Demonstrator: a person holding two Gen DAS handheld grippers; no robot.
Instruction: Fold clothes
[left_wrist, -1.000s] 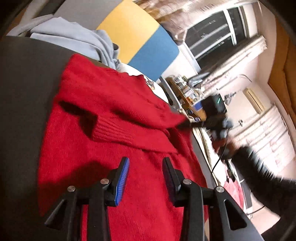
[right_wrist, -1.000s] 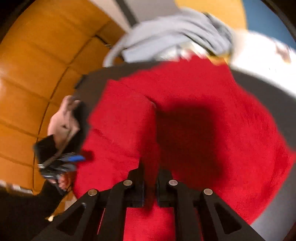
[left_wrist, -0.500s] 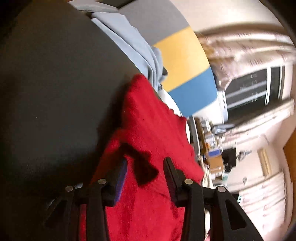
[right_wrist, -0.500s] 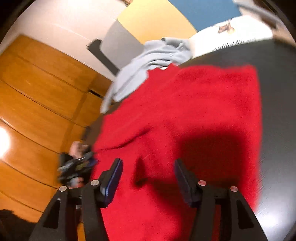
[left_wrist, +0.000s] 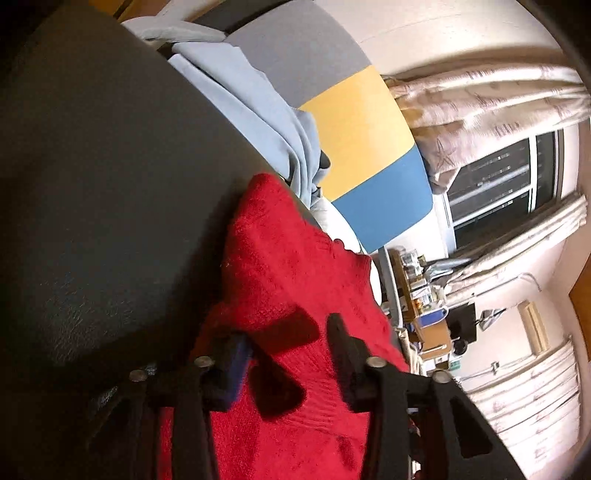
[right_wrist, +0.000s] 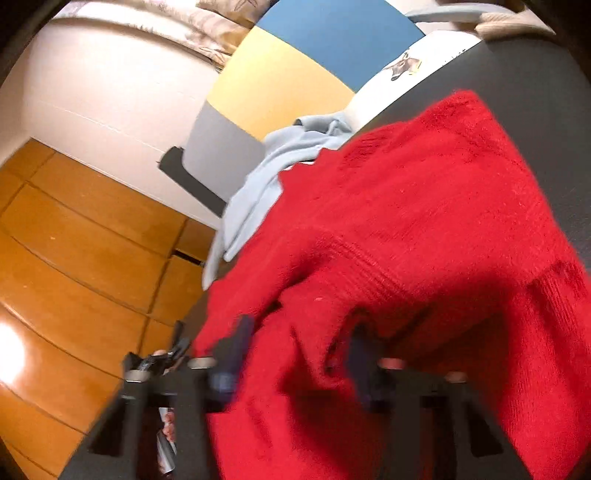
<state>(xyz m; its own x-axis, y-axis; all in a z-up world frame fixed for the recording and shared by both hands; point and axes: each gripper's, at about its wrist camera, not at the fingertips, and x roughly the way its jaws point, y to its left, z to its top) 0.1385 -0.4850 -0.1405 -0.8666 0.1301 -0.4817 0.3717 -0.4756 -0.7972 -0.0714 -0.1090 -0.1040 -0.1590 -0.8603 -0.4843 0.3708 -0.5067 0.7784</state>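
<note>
Tabletop: dark grey, matt, lightly grained; it carries every garment listed, with a bare stretch along its left side in the left wrist view. Red knitted sweater: the task's thing, spread on the tabletop with a ribbed band showing toward the right and at least one layer lying over another near the close edge; how complete the fold is cannot be told. Pale blue soft garment: bunched at the far edge of the tabletop, just beside the sweater's far corner. White printed cloth: also at the far edge, partly seen. Left claw: released, fingers spread over the sweater's left border, gripping nothing. Right claw: released likewise, low over rumpled red knit; the view is blurred. Handling note, as judgement: the knit is thick and slack, so any pinch should take the whole edge layer, both claws level, and the fold be laid down flat rather than dragged. Room: grey, yellow and blue panel behind the tabletop, orange wooden cupboard fronts, patterned curtain, dark window.
</note>
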